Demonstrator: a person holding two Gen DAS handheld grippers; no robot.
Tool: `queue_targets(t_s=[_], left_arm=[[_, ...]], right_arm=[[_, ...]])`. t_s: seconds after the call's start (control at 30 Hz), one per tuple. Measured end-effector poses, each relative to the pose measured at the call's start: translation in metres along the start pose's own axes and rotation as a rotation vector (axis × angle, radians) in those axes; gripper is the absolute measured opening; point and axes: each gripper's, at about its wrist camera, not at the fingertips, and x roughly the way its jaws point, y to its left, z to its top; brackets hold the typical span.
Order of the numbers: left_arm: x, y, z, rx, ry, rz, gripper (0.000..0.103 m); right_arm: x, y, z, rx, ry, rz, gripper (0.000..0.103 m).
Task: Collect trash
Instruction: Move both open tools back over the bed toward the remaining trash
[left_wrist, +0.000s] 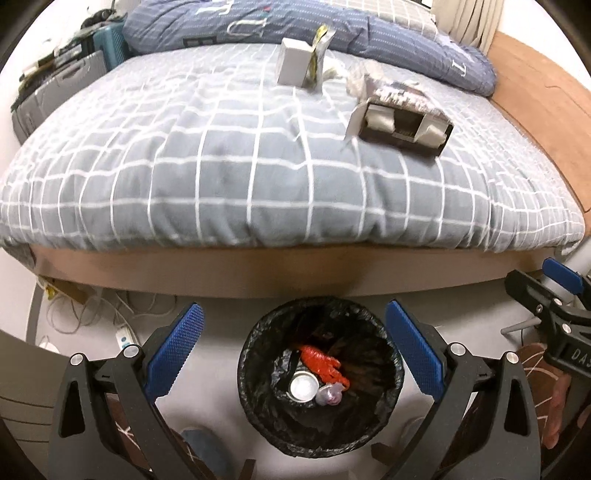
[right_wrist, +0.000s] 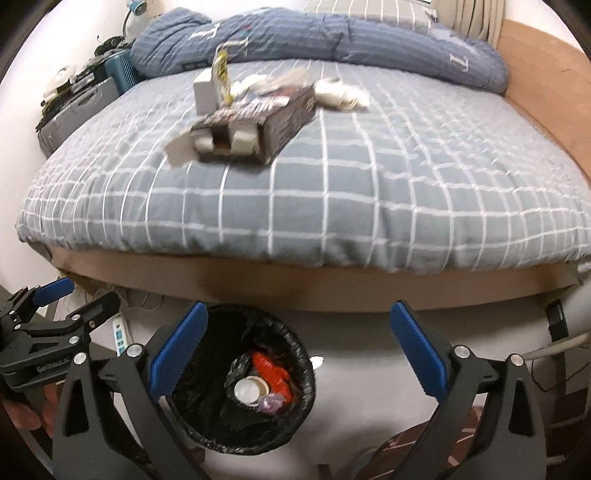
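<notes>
Both tongs wide, empty, above bin.
L view: left tongs (left_wrist: 293, 349) over bin (left_wrist: 391, 369); dark box (left_wrist: 402, 122) on bed beyond bin.
R view: right tongs (right_wrist: 299, 349) beside bin; box likely light, crushable cardboard, so pinch across long sides.

A black bin (left_wrist: 320, 376) stands on the floor with red trash (left_wrist: 323, 363) inside. A dark open box (left_wrist: 404, 120) lies on the bed.
</notes>
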Motion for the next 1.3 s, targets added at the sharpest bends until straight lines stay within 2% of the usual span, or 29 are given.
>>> queue_targets(t_s=[0.2,0.5,0.73,0.93,1.07,1.3], left_arm=[[-0.009,-0.014,0.032,0.016,-0.041,-0.016,0.097],[-0.004,-0.045,0.092,0.06,-0.079,-0.063,0.097],[0.02,-0.067,0.131,0.066,-0.055,-0.101,0.097],[0.041,-0.085,0.154,0.09,-0.009,-0.12,0.097],[0.054,-0.092,0.164,0.104,0.017,-0.11,0.097],[0.073,-0.097,0.181,0.105,0.05,-0.097,0.097]], right_arm=[[0.001,-0.013,0.023,-0.009,-0.033,-0.018,0.095],[0.027,-0.042,0.067,-0.009,-0.051,-0.053,0.095],[0.06,-0.068,0.144,-0.019,-0.086,-0.079,0.095],[0.096,-0.081,0.211,-0.017,-0.087,-0.06,0.095],[0.121,-0.082,0.24,-0.002,-0.076,-0.047,0.095],[0.161,-0.075,0.266,0.039,-0.017,0.011,0.092]])
